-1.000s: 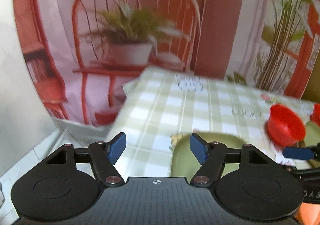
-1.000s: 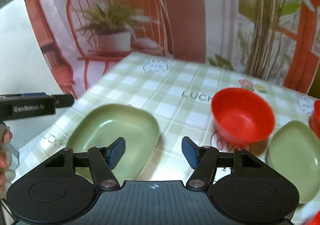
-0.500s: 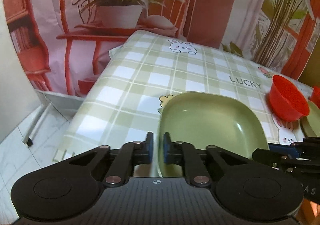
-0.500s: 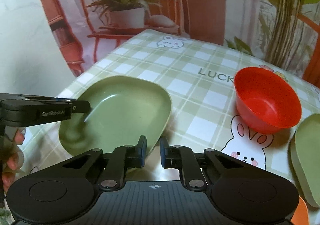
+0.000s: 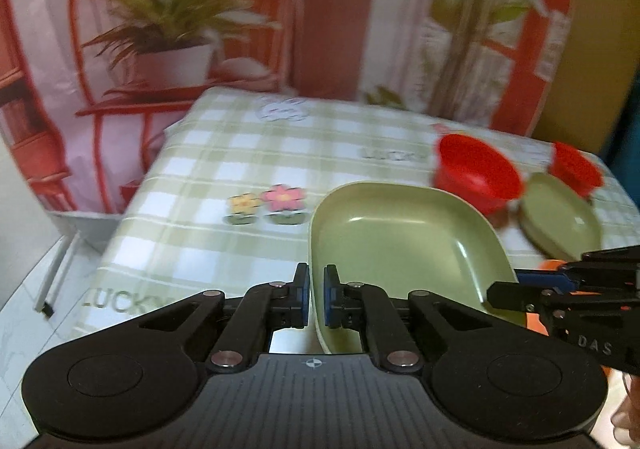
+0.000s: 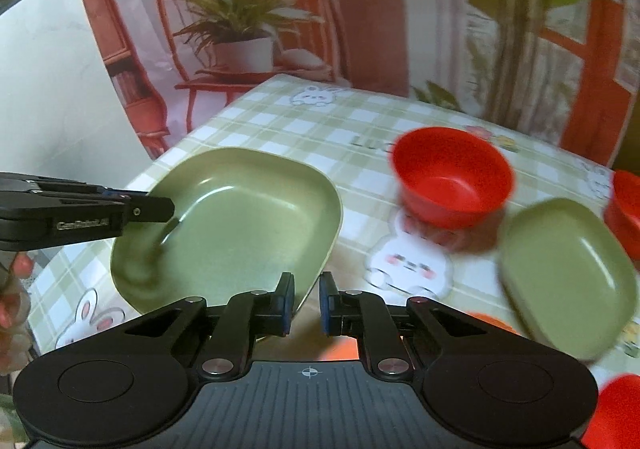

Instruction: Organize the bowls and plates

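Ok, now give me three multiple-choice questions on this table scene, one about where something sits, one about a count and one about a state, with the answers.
1. Where does the red bowl stand in the right wrist view?
A. Between the large green plate and the smaller green plate, farther back
B. Inside the large green plate
C. On the floor

2. How many green plates show in that view?
A. One
B. Two
C. Four

3. What is the left tool doing?
A. Hanging wide open
B. Shut on the large green plate's rim
C. Shut on the red bowl

Answers: 1 A, the bowl stands between both plates; 2 B, one large and one smaller; 3 B, it pinches the plate's near rim.
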Motion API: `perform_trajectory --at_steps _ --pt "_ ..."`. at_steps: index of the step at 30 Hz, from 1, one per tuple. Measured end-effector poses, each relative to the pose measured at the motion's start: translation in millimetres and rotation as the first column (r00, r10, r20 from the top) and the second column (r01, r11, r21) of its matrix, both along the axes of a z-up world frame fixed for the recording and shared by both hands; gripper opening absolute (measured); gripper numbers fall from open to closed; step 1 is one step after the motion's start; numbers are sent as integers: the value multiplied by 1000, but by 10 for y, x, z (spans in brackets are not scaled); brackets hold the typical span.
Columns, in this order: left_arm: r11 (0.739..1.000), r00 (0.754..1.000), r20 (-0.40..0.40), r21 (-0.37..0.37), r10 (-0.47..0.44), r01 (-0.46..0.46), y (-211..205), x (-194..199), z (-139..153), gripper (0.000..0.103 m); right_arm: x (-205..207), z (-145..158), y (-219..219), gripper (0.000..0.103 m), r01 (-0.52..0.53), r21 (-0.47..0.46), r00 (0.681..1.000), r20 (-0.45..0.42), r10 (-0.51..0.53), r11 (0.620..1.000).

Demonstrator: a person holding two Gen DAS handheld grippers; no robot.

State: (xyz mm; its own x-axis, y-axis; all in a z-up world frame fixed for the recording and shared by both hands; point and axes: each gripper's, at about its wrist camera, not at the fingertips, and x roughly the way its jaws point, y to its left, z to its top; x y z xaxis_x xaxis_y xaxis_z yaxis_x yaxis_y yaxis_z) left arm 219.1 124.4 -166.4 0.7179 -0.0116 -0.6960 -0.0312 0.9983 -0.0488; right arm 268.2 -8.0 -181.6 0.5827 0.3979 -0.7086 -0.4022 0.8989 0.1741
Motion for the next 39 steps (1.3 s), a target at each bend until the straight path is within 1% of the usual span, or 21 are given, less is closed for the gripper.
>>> perform_trajectory --at_steps 7,9,11,13,16,21,25,33,39 --pt "997 998 28 -31 -64 65 -603 -136 104 8 -201 201 -700 10 36 -7 999 29 -36 999" --pt "995 996 31 -50 -82 84 -766 -181 94 9 -225 212 -913 8 57 -5 998 30 -57 998" --pt "995 996 27 -51 -88 89 -941 -235 45 9 -227 198 -1060 8 66 -1 997 27 -66 998" --pt "995 996 10 -53 -89 89 -1083 -275 -22 10 -257 157 -1153 8 65 -17 997 30 -65 998" --pt "995 996 -18 -60 -82 81 -1216 -341 -89 11 -288 84 -1233 8 69 -30 997 32 -68 997" --pt "993 995 -37 -75 -94 91 -1349 -458 -112 14 -265 -36 -1337 8 84 -29 996 15 -84 996" --pt "992 991 -74 -70 -111 106 -1443 -444 -141 16 -217 -92 -1347 8 88 -37 996 6 -88 995" --pt "991 988 -123 -102 -98 85 -1448 -503 -231 19 -182 -97 -1313 8 83 -40 996 13 -83 996" --pt "991 988 -131 -115 -77 62 -1427 -486 -280 18 -193 -137 -1243 8 71 -72 997 14 -70 995"
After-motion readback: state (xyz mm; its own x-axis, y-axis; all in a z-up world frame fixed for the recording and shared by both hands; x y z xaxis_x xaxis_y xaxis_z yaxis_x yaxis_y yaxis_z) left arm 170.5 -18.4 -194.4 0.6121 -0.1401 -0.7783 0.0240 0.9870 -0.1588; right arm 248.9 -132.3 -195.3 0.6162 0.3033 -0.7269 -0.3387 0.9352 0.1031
